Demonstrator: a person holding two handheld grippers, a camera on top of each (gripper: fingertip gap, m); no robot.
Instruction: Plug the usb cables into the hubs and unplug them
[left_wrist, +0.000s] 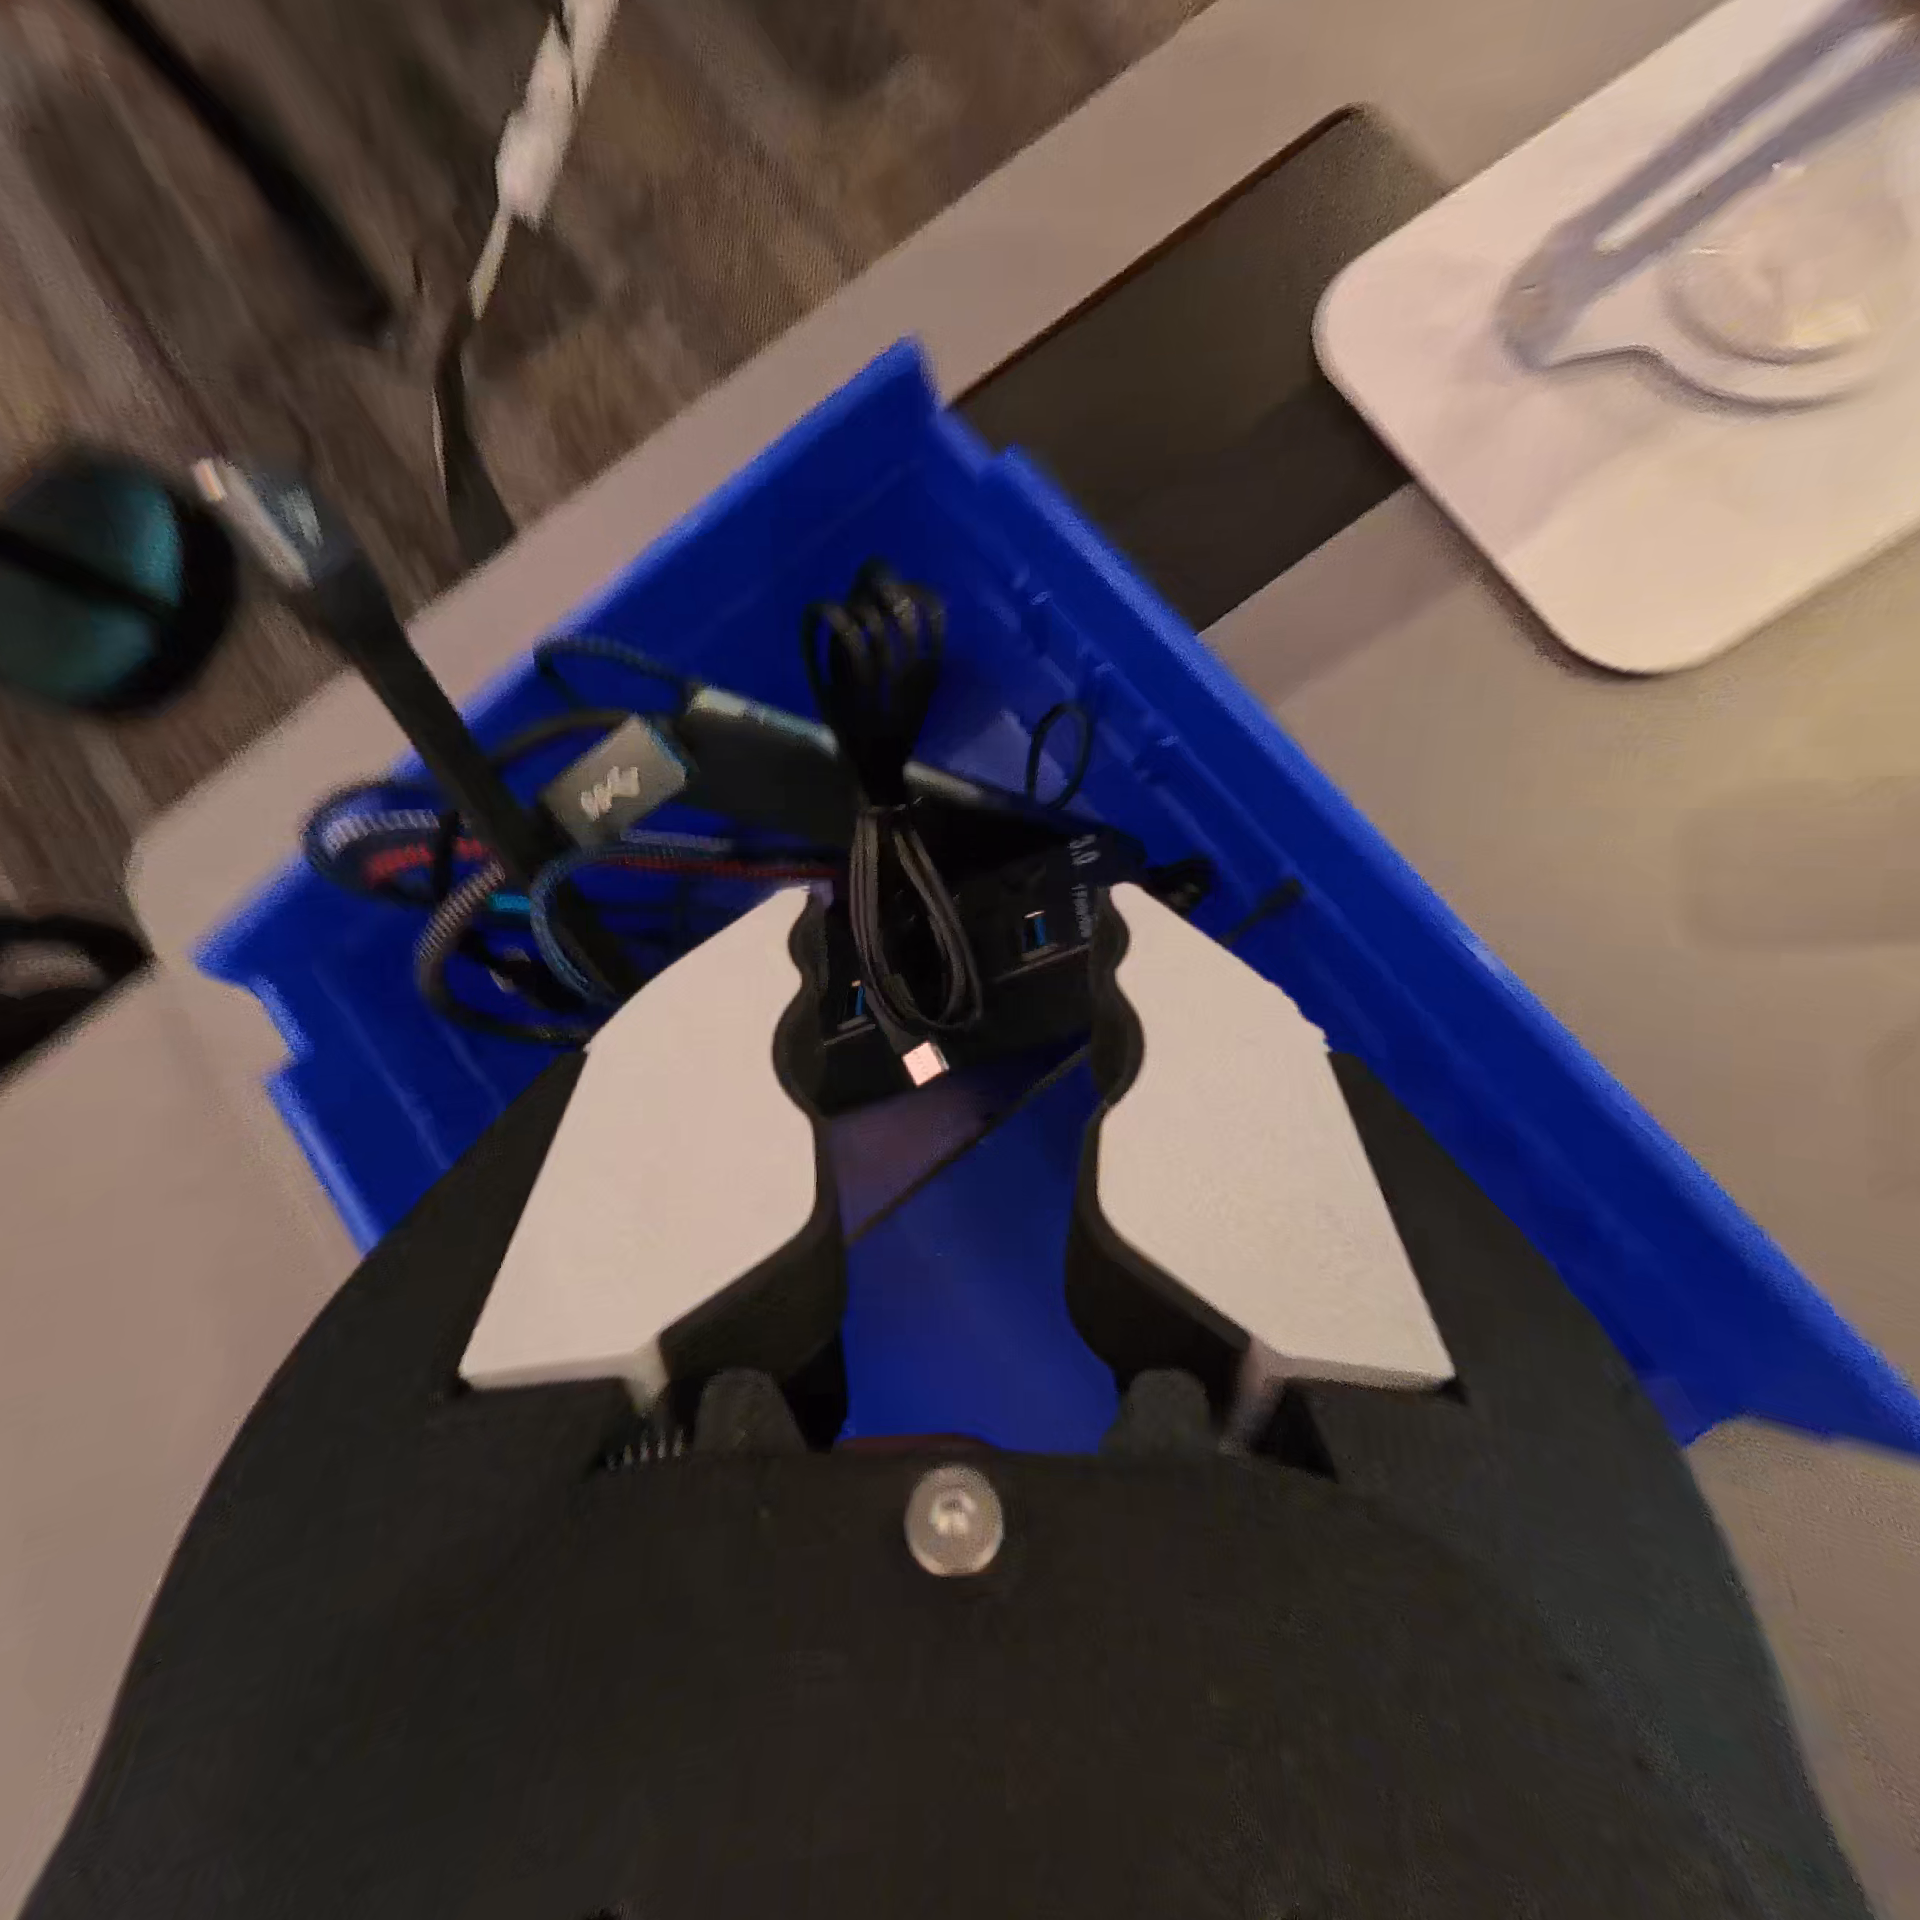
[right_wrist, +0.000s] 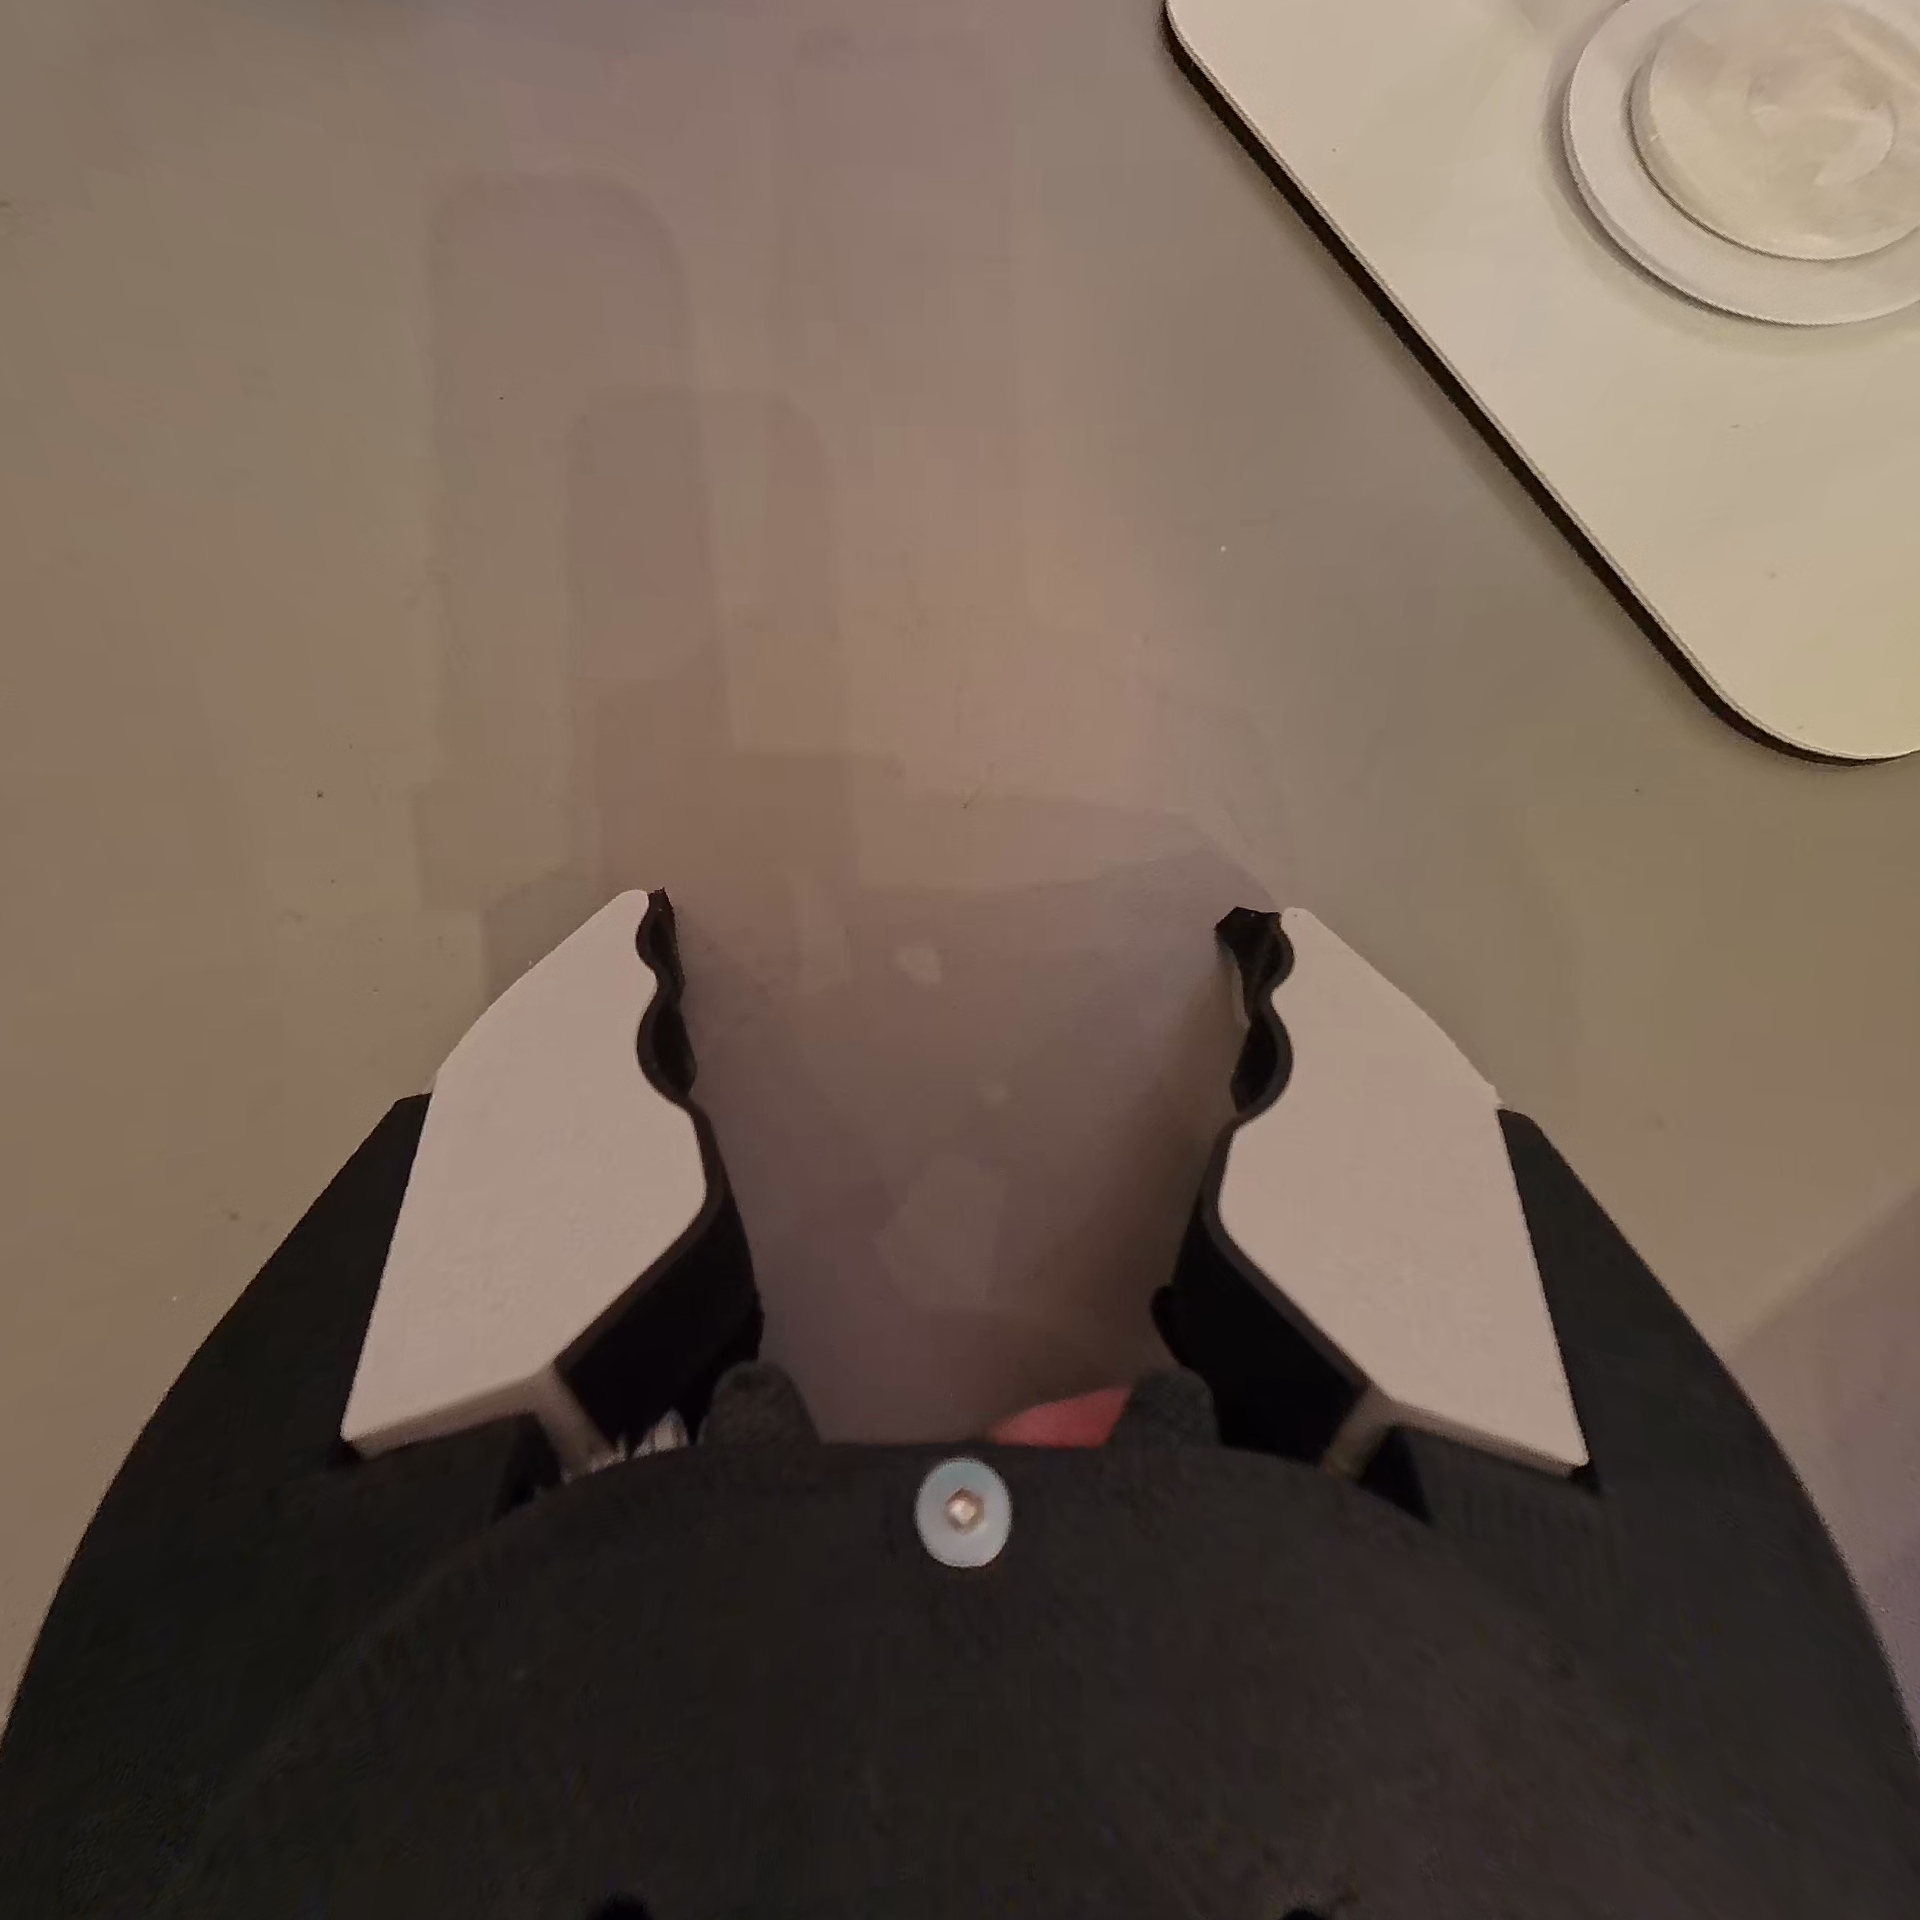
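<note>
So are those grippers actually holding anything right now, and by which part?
The left gripper clamps a black USB hub across its two sides, over the blue bin. The right gripper is open, holding nothing.

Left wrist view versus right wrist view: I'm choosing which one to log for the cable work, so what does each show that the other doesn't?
Only the left wrist view shows the blue bin of tangled braided cables, with the left gripper closed around a black USB hub and its bundled black cable, plus floor beyond the table edge.

Only the right wrist view shows the right gripper, wide open over bare table.

Both show the grey table and the white pad.
</note>
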